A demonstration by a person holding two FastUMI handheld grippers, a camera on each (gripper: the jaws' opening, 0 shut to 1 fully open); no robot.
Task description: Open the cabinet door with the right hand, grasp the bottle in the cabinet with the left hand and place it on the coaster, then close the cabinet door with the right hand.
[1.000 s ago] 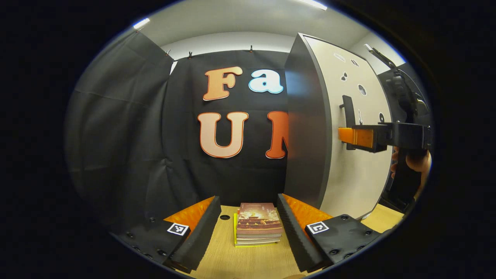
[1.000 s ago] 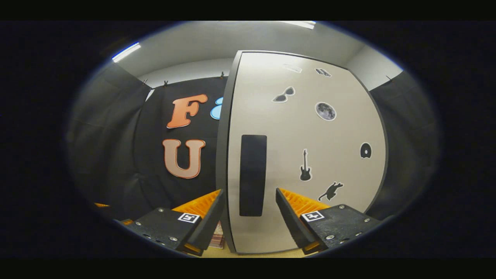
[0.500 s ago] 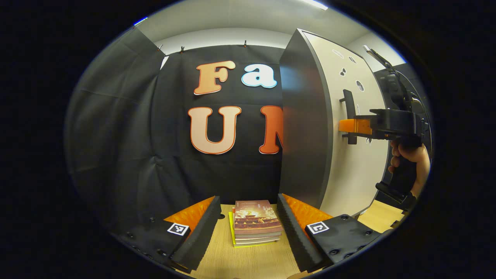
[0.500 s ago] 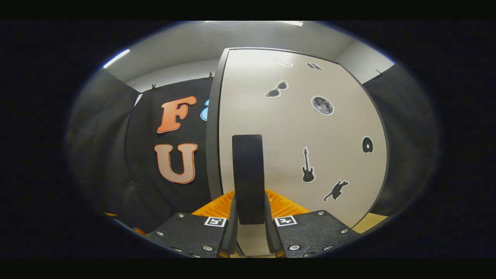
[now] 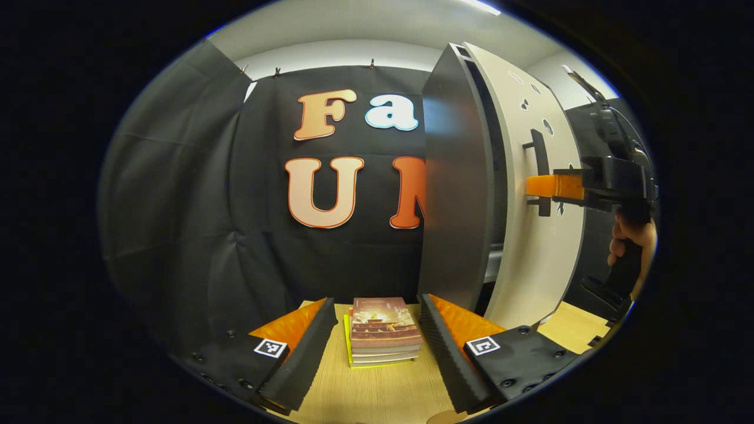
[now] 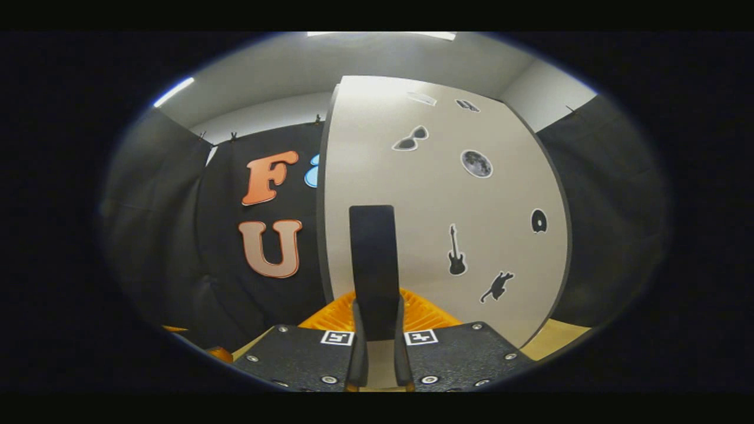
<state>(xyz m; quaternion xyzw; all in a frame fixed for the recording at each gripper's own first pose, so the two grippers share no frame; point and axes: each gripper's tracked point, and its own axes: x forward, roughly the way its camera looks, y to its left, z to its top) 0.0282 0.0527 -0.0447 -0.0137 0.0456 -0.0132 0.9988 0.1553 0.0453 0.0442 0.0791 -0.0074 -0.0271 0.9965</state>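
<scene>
While the right gripper (image 6: pixel 375 330) pinches the flat black handle (image 6: pixel 372 265) of the smooth pale cabinet door (image 6: pixel 436 200), the left gripper (image 5: pixel 374 347) hangs spread above stacked books (image 5: pixel 382 330).

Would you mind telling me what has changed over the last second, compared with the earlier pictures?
The right gripper closed on the door handle and has pulled the cabinet door slightly ajar, so a dark gap now shows along its edge. The left gripper stayed open over the table, with the books between its fingers.
</scene>
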